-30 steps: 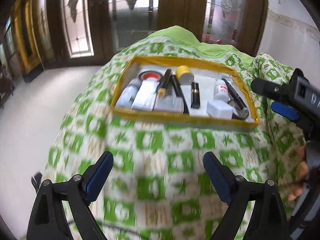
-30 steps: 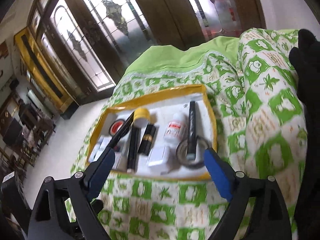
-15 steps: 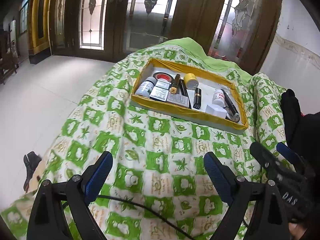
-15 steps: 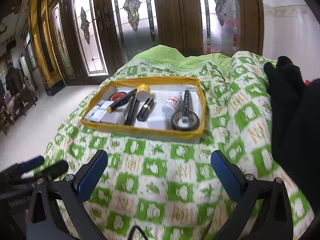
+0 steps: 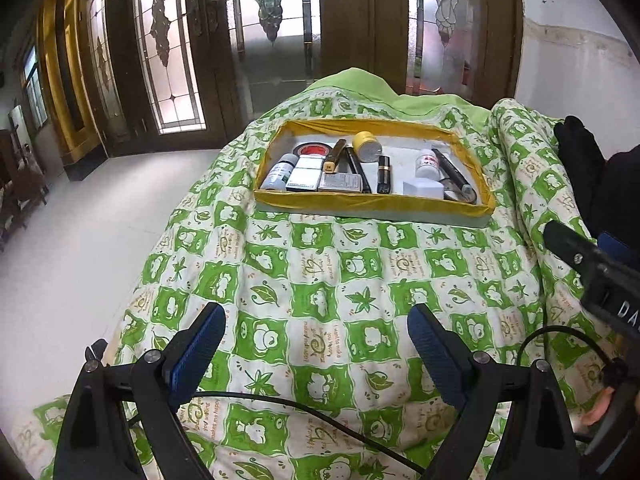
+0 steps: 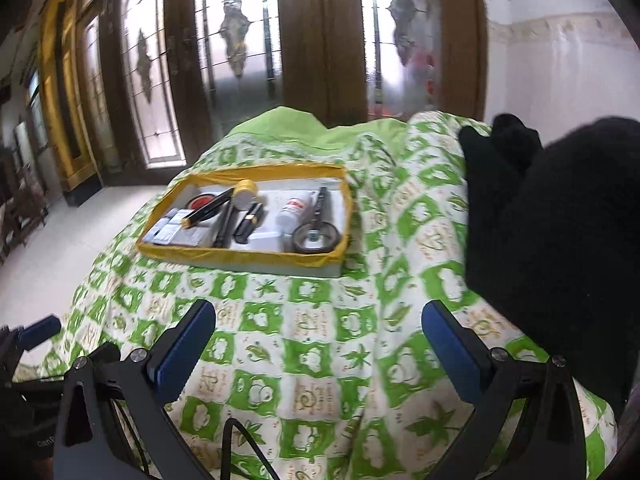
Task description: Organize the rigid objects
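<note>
Tall wooden doors with patterned glass stand at the far side of the room, above a pale tiled floor, and in front of us a green-and-white quilt [image 5: 332, 280] lies over a raised, lumpy surface. On its far part sits the tray [image 5: 372, 202], yellow-rimmed and shallow, and every task item we can see lies inside it: a small bottle [image 5: 280, 170] and flat boxes [image 5: 306, 174] at the left, a red-lidded tin [image 5: 310, 149] behind them, a yellow-capped jar [image 5: 366, 145] near the middle, a dark tube [image 5: 383, 170], a white bottle [image 5: 426, 160] and a white block [image 5: 423, 189] towards the right, with a long dark pen [image 5: 452, 168] lying over a round ring [image 6: 316, 237] at the right end. Nothing loose lies on the quilt itself.

Our left gripper [image 5: 316, 344] hangs over the near quilt with its jaws wide apart and nothing between them; a black cable [image 5: 300, 408] runs across beneath it. Our right gripper [image 6: 320, 346] is likewise spread and empty, well short of the tray. A black cloth [image 6: 560, 240] covers the right side.

We judge the sorting either finished or paused, with both tools drawn clear of the tray. If more is wanted, the next move calls for a reach forward to the tray and a choice of one item. The pen across the ring is the likeliest target, and a narrow pinch along its shaft would suit. The soft quilt could let the tray tip if pressed.
</note>
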